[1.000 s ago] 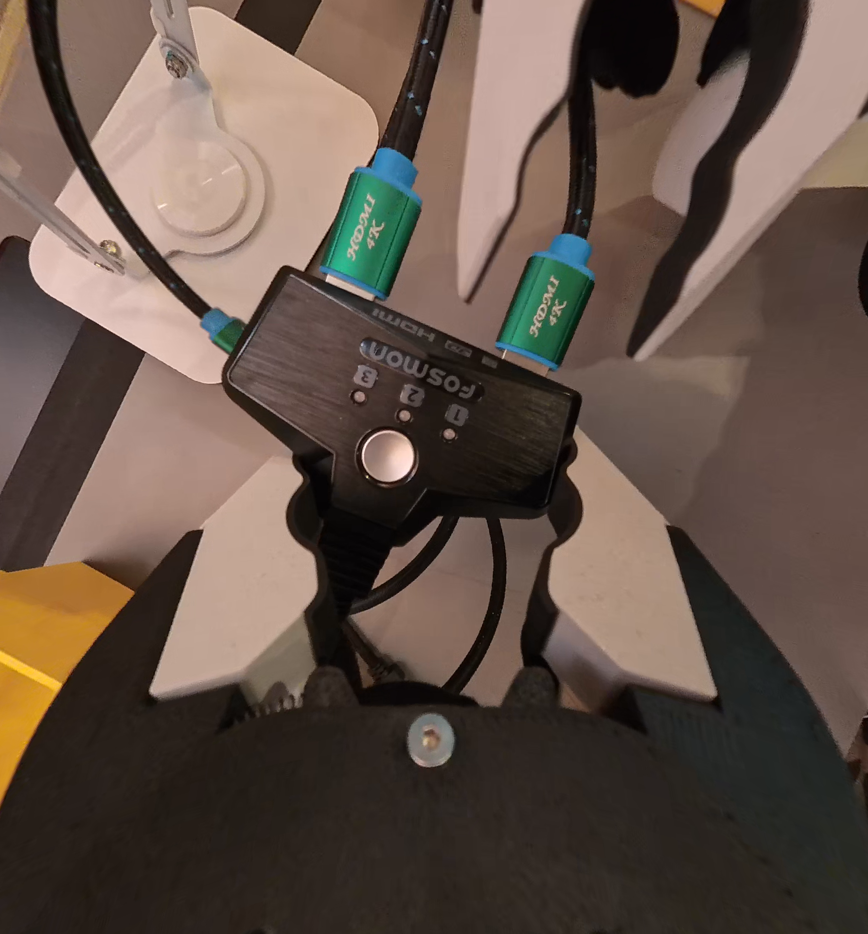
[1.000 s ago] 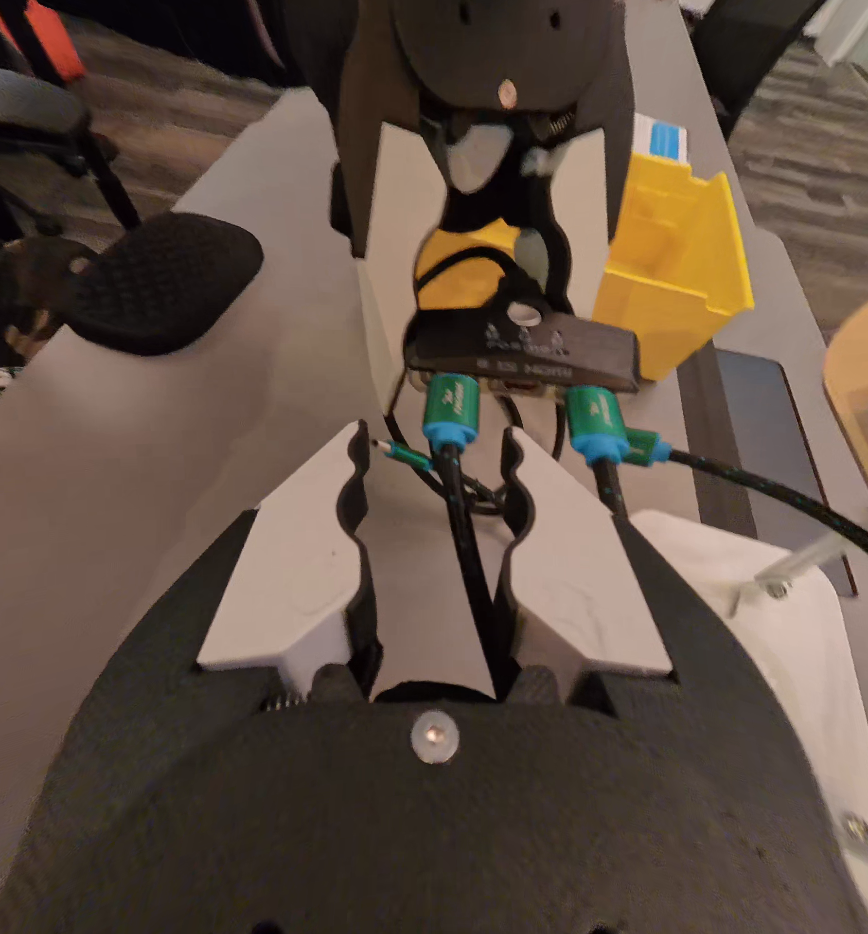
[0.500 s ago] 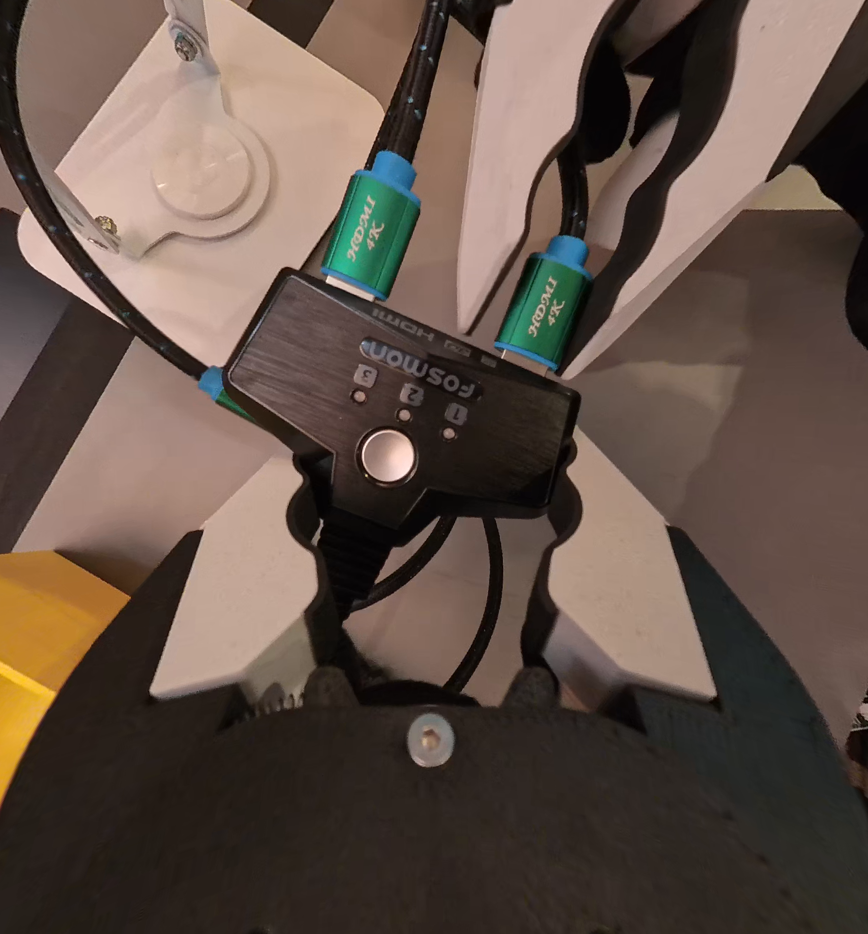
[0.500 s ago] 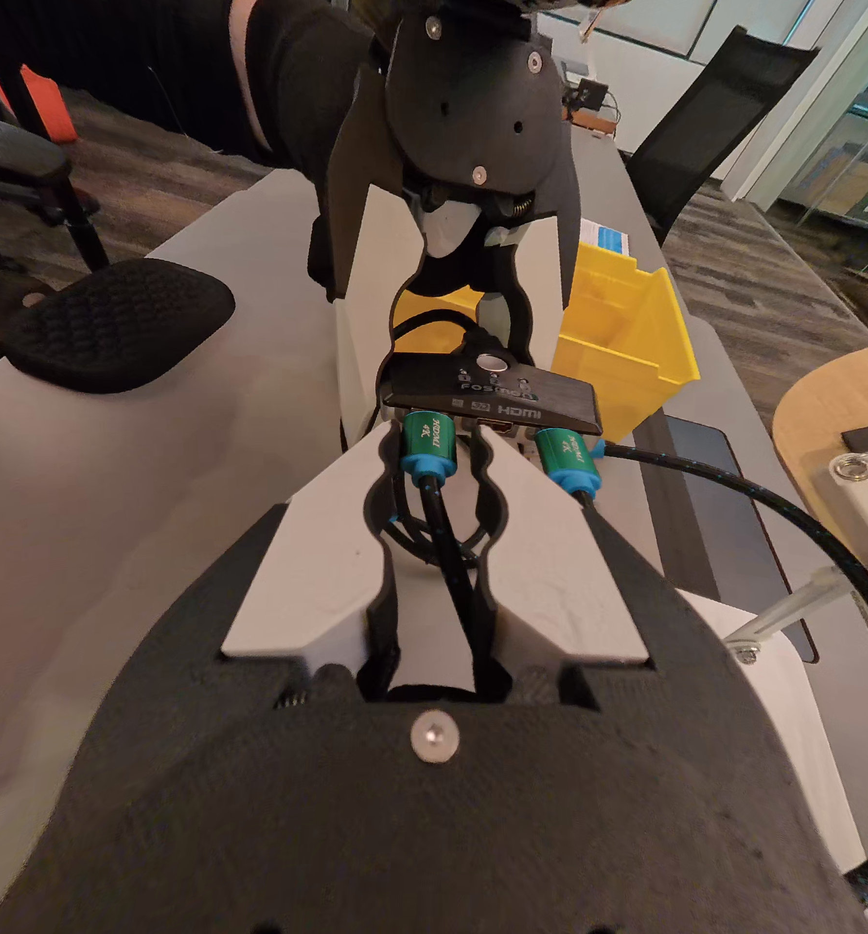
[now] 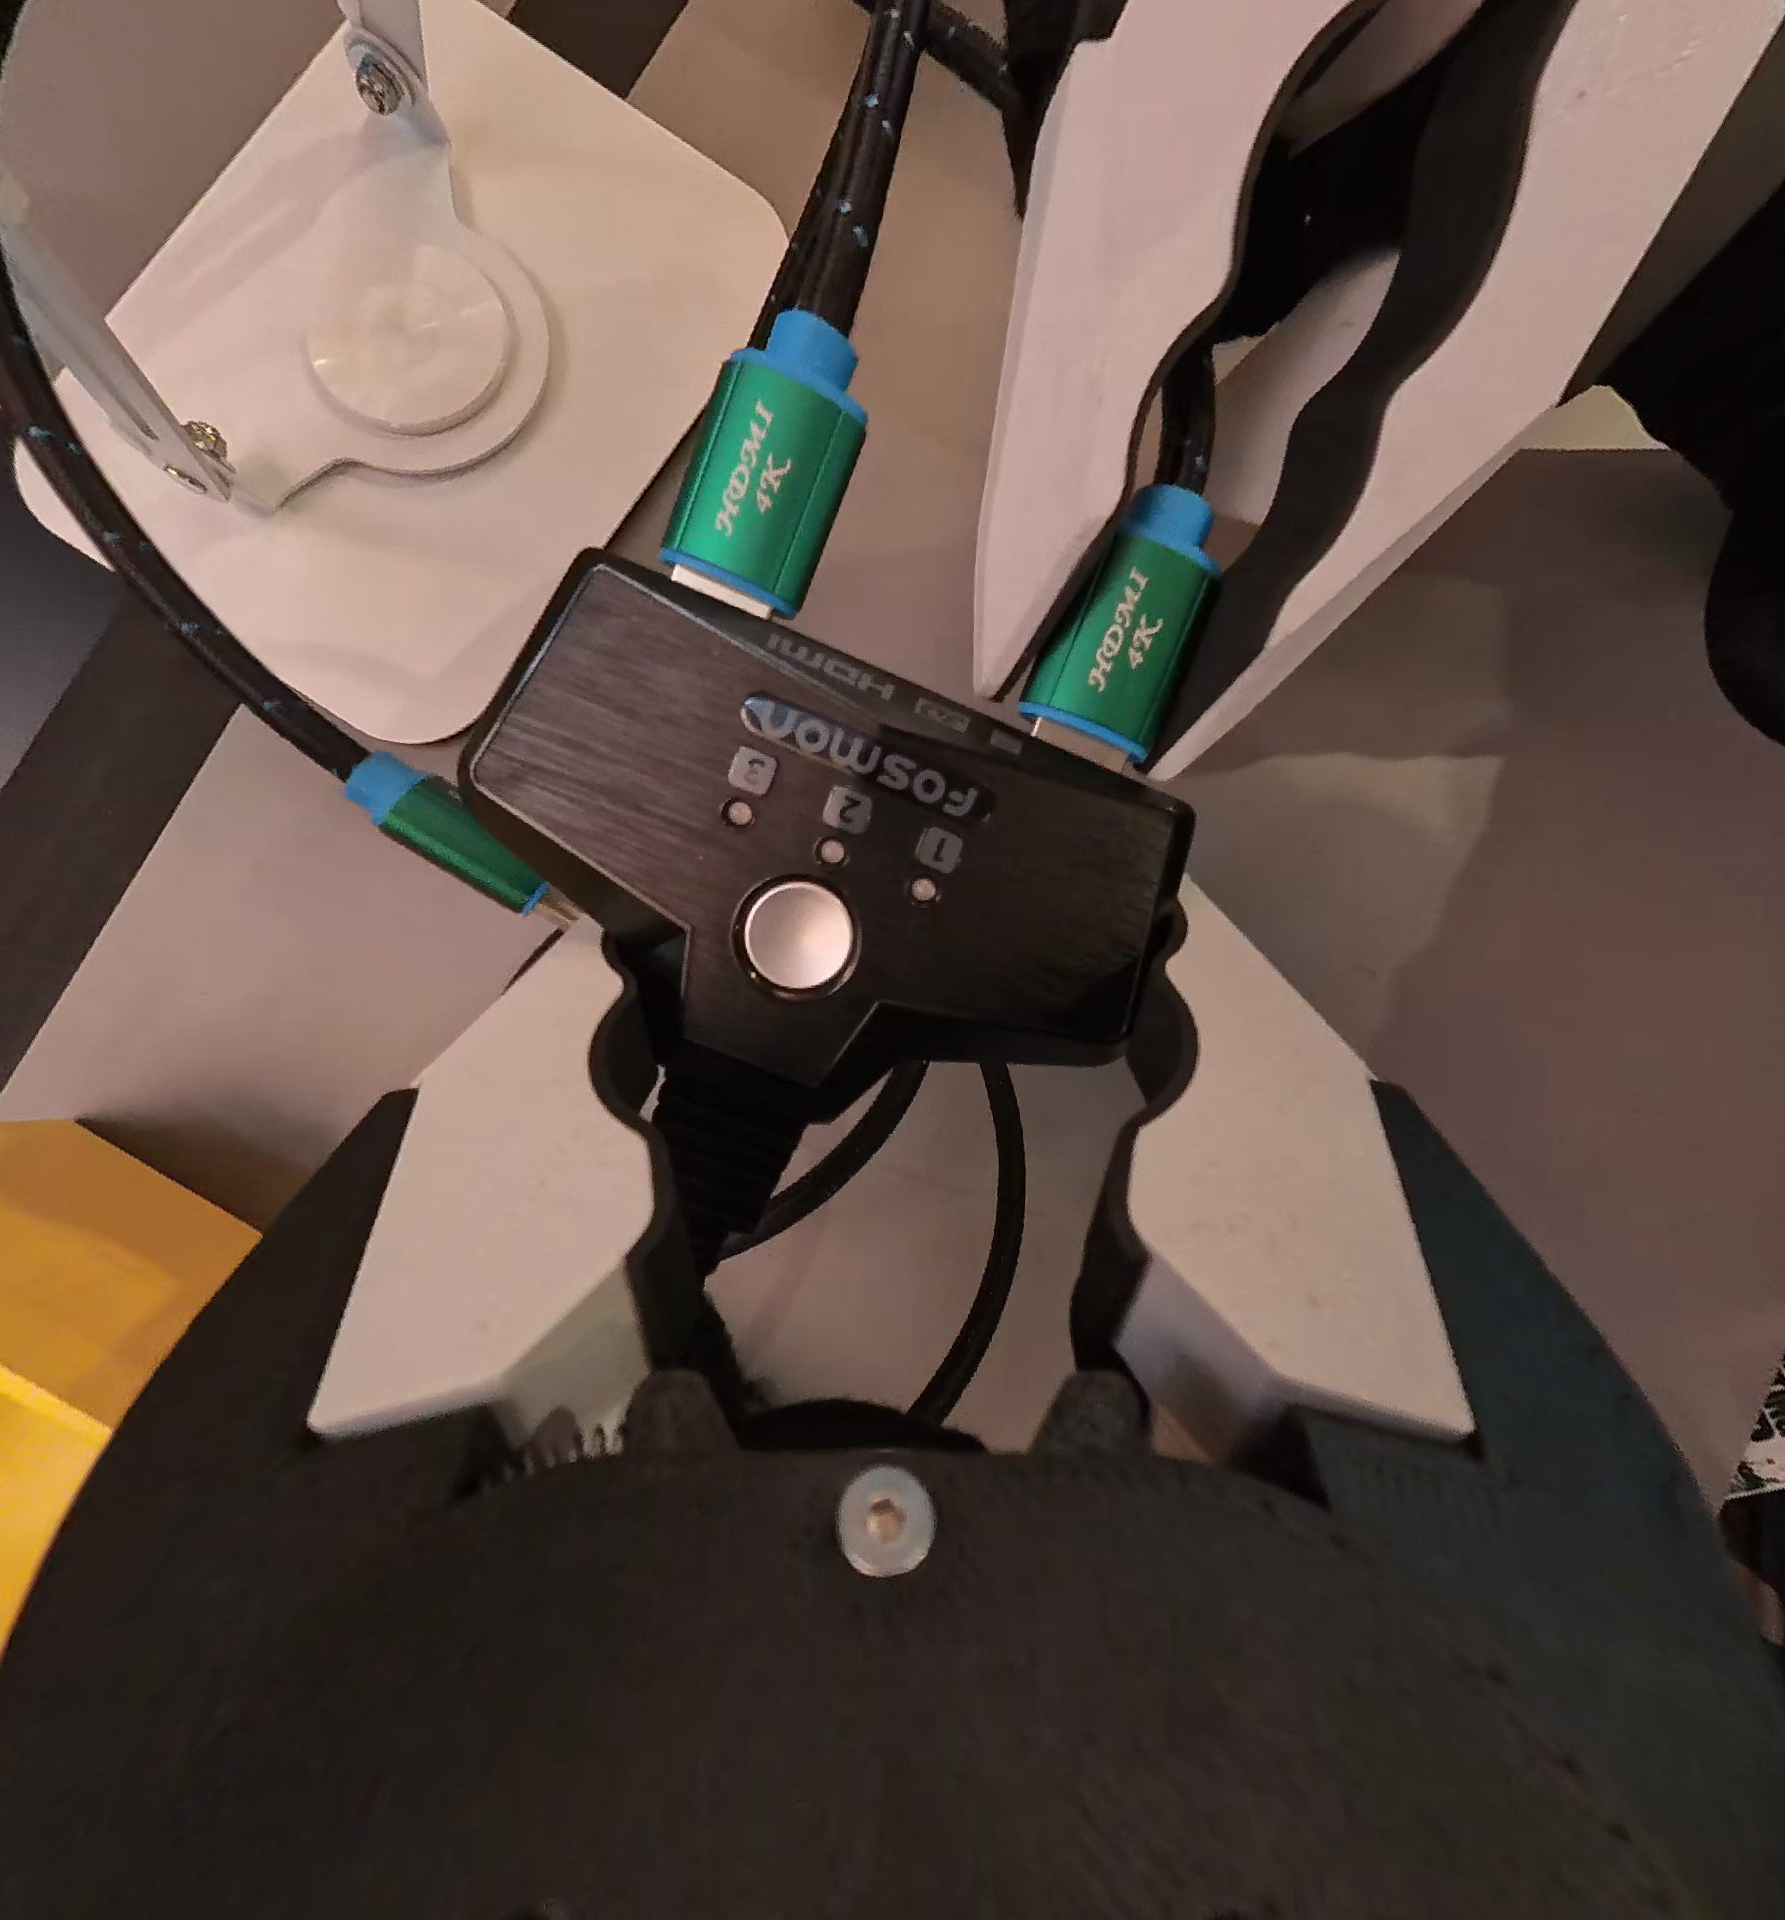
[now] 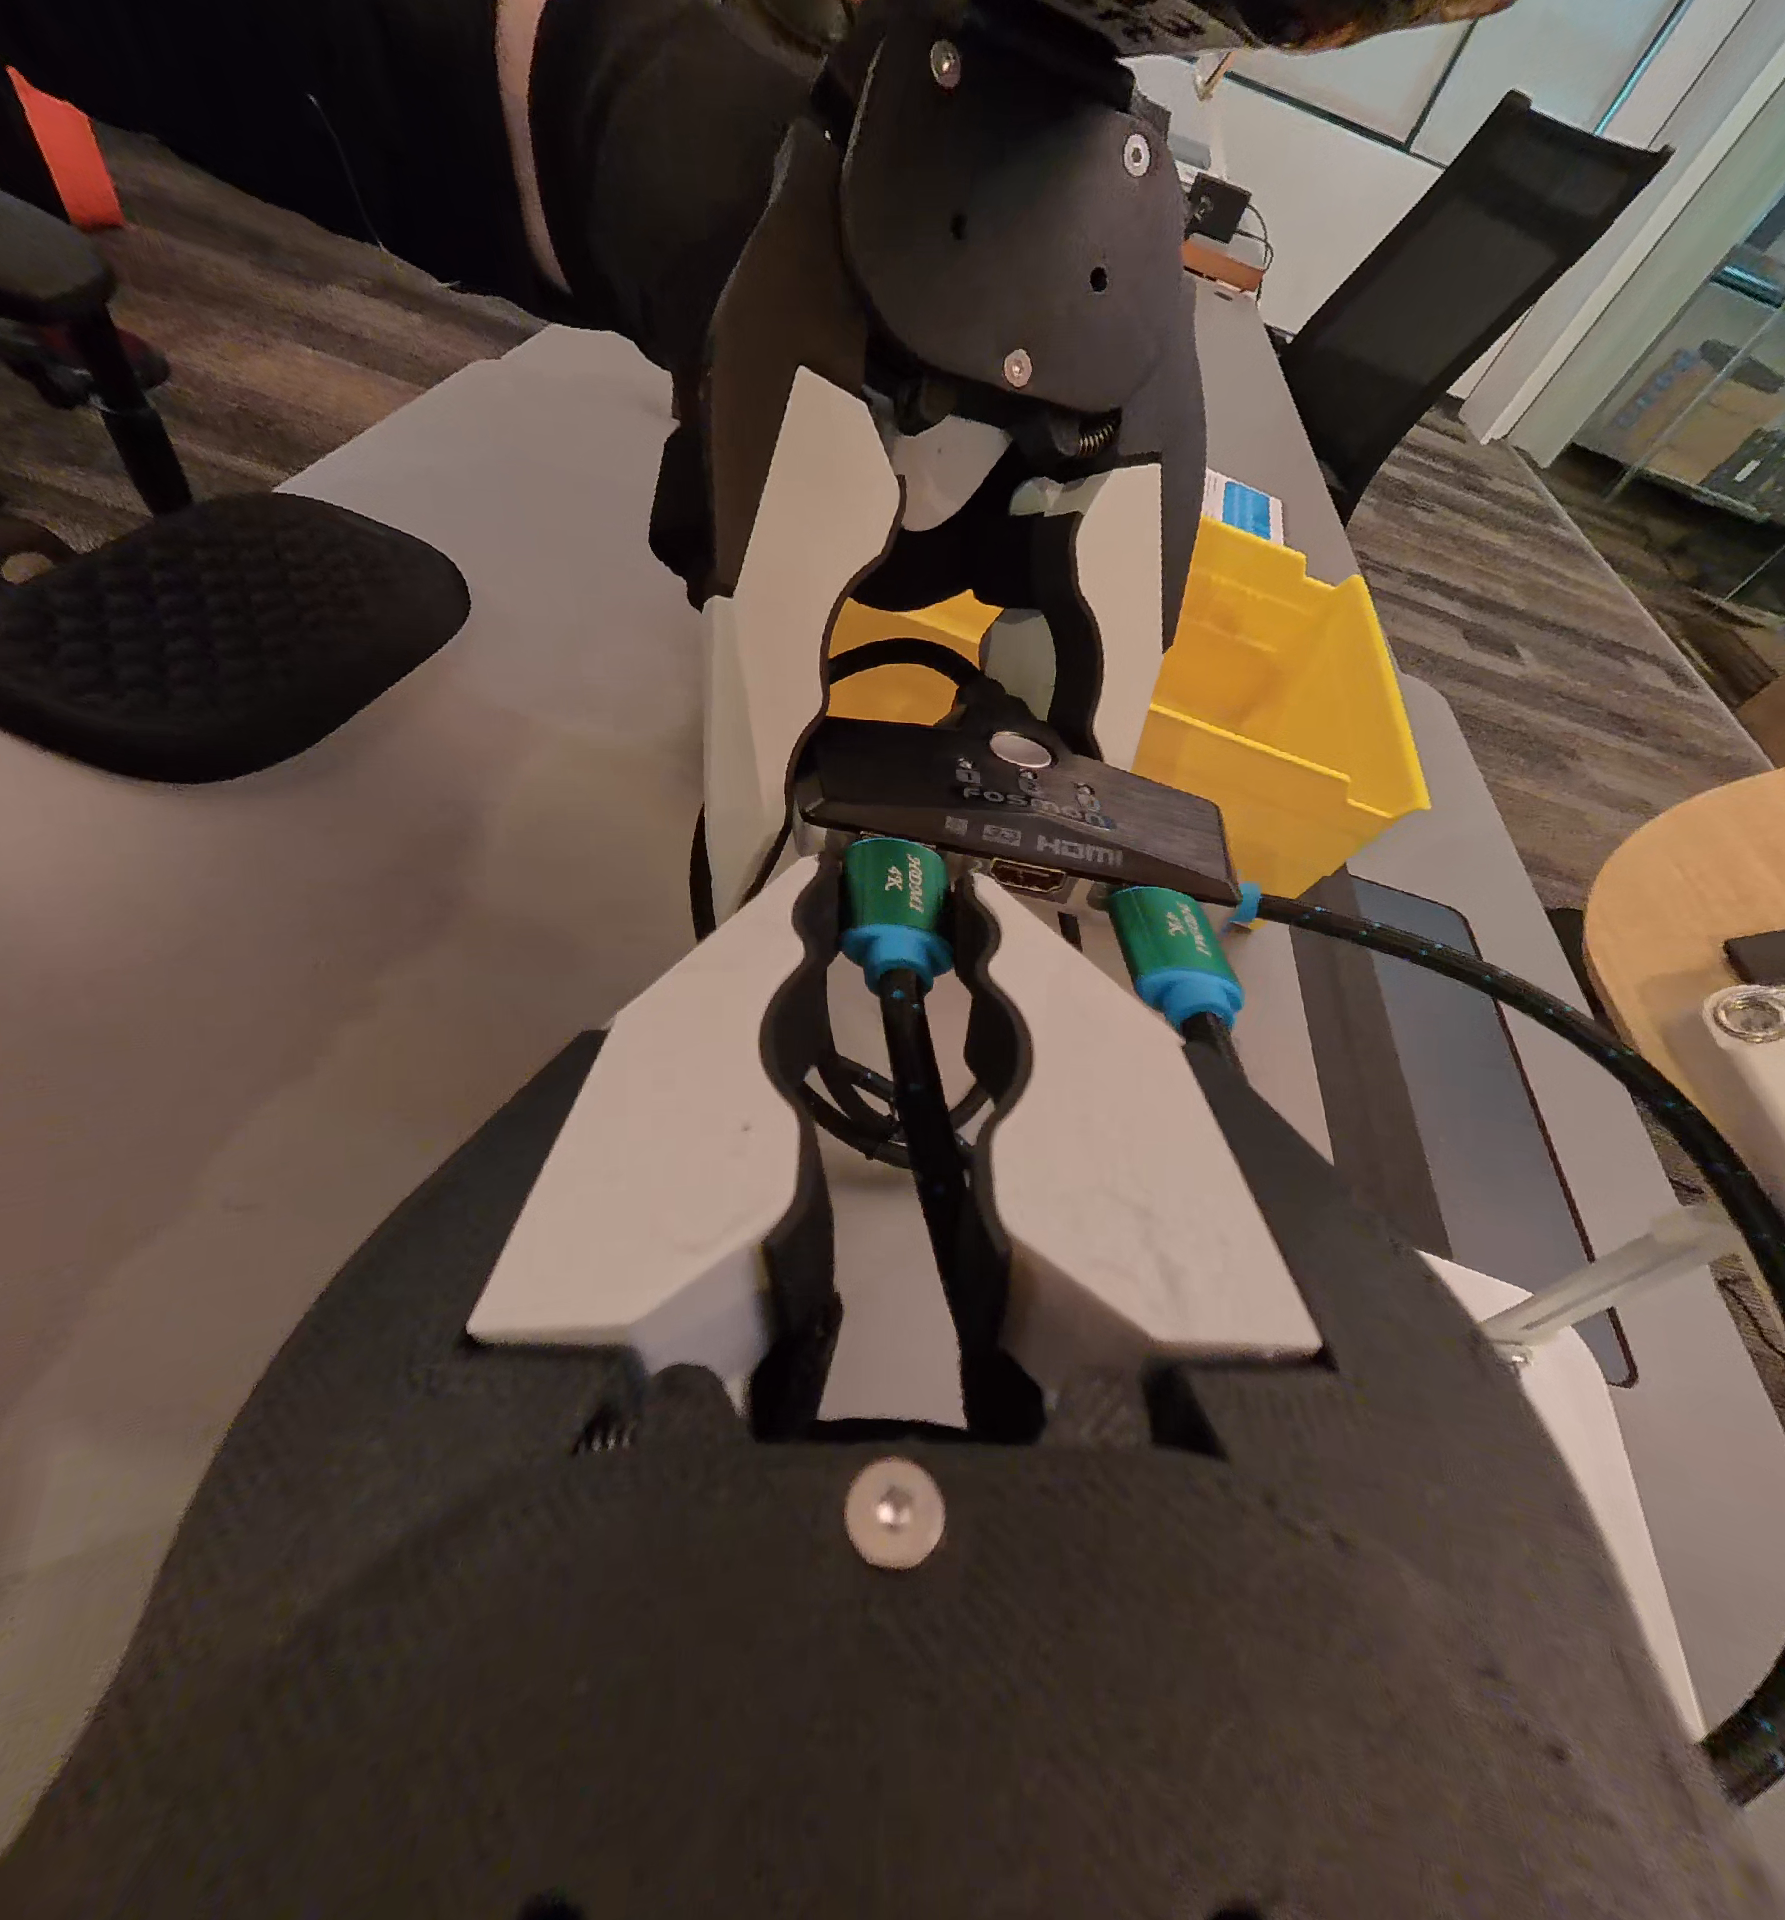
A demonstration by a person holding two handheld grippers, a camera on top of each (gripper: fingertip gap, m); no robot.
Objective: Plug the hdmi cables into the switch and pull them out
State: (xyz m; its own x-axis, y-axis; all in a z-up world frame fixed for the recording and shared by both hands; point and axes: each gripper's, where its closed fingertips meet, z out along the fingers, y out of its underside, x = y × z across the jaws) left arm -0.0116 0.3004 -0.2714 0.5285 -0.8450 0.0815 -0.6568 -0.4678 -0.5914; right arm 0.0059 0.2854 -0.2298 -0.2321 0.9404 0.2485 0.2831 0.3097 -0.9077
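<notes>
The black HDMI switch is held off the grey table by its cable end in my left gripper. It also shows in the right wrist view, with my left gripper behind it. Two green HDMI plugs sit in its outer ports. My right gripper is shut on one plug, which the left wrist view shows at port one. The other plug is in port three. The middle port is empty. A third plug lies loose beside the switch.
A yellow bin stands behind the switch. A white stand base with metal arms lies under the cables. A black padded armrest overhangs the table's left. A dark flat pad and a wooden tabletop are at the right. The tips of one gripper are about 5 cm away from the tips of the other.
My right gripper has moved forward along the cable to the plug in port one and closed around it. My left gripper has kept hold of the switch.
</notes>
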